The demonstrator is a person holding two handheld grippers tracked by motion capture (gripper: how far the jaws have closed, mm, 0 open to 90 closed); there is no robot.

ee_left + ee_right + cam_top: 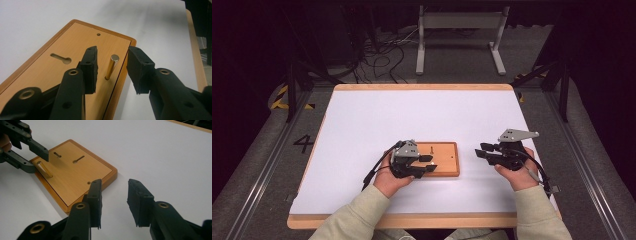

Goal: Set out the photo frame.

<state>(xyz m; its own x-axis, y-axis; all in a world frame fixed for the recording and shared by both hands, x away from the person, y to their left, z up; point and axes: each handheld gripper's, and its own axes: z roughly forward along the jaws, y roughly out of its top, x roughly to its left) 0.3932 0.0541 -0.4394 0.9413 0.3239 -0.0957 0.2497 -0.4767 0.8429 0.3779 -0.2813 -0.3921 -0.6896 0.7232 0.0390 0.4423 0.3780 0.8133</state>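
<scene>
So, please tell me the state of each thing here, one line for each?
Wooden board: flat on the white table.
Brass pin: upright in the board, between the left gripper jaws, untouched.
Left gripper: open.
Right gripper: open, empty, beside the board.

Pretty dim room, most of the light lands on the white surface (422,115) with its wood edging. Grey carpet floor (257,165) around it, a "4" (304,143) marked at left, yellow-black tape (279,97) upper left, tangled cables (384,57) and a grey metal stand (459,22) at the top.
</scene>
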